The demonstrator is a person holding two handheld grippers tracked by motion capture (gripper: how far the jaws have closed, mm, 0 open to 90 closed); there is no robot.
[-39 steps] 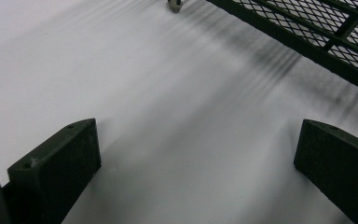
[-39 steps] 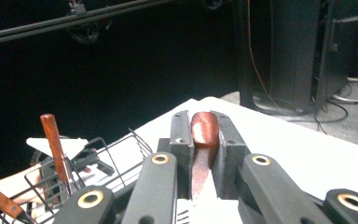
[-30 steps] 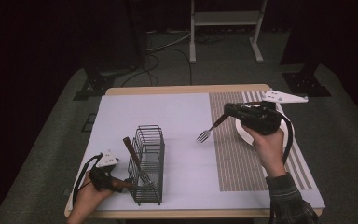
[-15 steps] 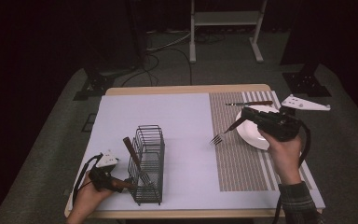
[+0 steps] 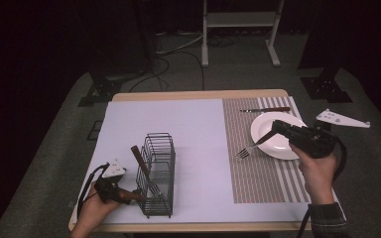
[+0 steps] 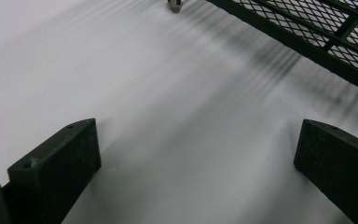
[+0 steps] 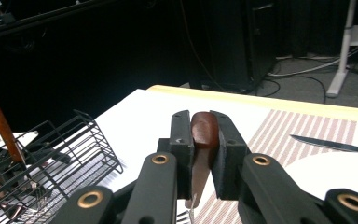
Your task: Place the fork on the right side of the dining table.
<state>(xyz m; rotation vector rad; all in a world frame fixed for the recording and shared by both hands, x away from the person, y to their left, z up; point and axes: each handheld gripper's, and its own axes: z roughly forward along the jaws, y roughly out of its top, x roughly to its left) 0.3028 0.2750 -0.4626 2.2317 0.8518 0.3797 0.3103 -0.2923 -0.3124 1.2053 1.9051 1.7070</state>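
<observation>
A fork with a brown wooden handle (image 7: 204,122) is clamped between the jaws of my right gripper (image 7: 204,140). In the high view the right gripper (image 5: 275,132) hangs over the left part of a white plate (image 5: 283,148). The fork (image 5: 247,150) slants down-left, its tines over the striped placemat (image 5: 258,178). My left gripper (image 5: 125,195) rests low by the near left corner of a black wire basket (image 5: 158,148). In its own view the left gripper (image 6: 196,158) stands wide open over bare white table, with nothing between the jaws. A wooden-handled utensil (image 5: 140,161) leans inside the basket.
A knife (image 5: 265,109) lies on the placemat beyond the plate, also seen as the knife (image 7: 331,145). A grey three-cornered plate (image 5: 342,119) sticks out at the right. The basket's mesh (image 6: 317,23) sits close ahead of the left jaws.
My right gripper has carried the fork to the right and nearer, from over the placemat's left edge to over the plate. The left gripper has stayed put.
</observation>
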